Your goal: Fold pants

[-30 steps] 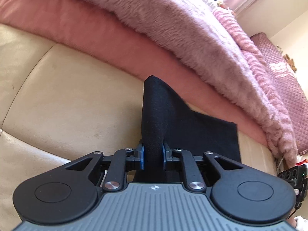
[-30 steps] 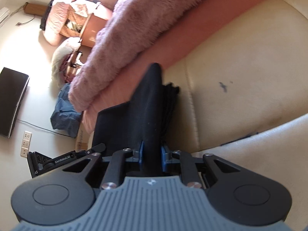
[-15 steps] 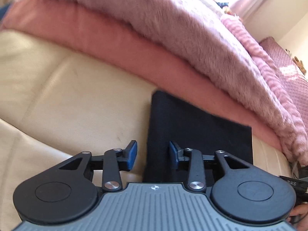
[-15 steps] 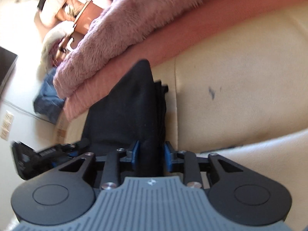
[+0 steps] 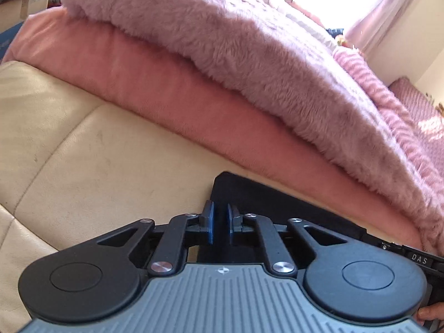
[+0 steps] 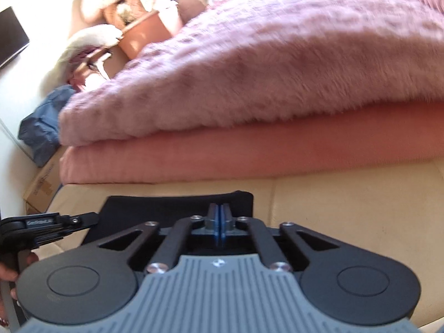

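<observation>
The black pants (image 5: 280, 202) lie flat as a folded rectangle on the cream sofa cushion (image 5: 97, 166), just past my left gripper (image 5: 219, 208). Its jaws are closing: a narrow gap is left between the blue pads and no cloth is in it. In the right wrist view the pants (image 6: 166, 208) spread out to the left, behind my right gripper (image 6: 220, 208). That gripper is shut, pad against pad, with nothing held. The left gripper's body (image 6: 55, 222) shows at the left edge, in a person's hand.
A salmon-pink blanket (image 5: 194, 94) and a fluffy mauve throw (image 5: 236, 41) are piled along the back of the seat, close behind the pants. Beyond the sofa's end are a cardboard box (image 6: 41, 186), blue clothing (image 6: 41, 127) and a clothes-filled basket (image 6: 138, 33).
Both grippers held raised folds of the black pants a second ago. Both have let go and the pants now lie flat. The right gripper's view has rolled and swung.
</observation>
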`<state>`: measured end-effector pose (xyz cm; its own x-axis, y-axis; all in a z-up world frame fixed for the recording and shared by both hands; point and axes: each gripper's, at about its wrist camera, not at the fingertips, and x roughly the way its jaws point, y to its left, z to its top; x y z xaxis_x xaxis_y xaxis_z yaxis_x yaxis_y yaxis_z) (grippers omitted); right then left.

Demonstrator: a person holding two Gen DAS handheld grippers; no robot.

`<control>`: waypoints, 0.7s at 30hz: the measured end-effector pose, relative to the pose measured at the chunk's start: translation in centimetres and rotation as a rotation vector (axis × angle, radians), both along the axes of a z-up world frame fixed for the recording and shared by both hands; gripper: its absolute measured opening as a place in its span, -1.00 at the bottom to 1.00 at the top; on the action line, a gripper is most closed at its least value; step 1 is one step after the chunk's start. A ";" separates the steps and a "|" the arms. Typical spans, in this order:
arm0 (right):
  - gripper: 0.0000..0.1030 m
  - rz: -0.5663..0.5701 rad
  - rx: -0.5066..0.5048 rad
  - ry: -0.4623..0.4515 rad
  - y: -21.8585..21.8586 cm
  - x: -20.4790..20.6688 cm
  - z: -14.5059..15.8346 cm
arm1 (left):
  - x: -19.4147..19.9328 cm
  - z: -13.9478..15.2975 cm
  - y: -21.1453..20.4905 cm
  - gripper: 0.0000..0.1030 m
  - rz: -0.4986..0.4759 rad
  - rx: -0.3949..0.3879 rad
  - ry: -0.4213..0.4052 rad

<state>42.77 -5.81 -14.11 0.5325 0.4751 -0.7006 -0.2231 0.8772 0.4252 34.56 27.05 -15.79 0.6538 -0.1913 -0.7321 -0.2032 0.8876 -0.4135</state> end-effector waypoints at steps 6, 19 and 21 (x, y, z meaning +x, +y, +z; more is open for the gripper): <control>-1.00 -0.060 0.020 0.059 -1.2 1.4 -2.1 | 0.3 0.2 -0.3 -0.76 -0.005 0.032 0.020; -1.00 0.149 -0.097 -0.137 0.4 -10.3 4.3 | -9.8 4.9 -2.0 -0.86 -0.111 0.161 -0.023; -1.00 0.171 -0.139 -0.148 0.7 -12.3 4.2 | -11.1 4.4 -2.7 -0.87 -0.126 0.189 -0.013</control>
<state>30.48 -5.15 -9.96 0.5544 0.4716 -0.6857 -0.4244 0.8690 0.2545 23.44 24.39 -11.35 0.6435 -0.1319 -0.7540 -0.0816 0.9676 -0.2389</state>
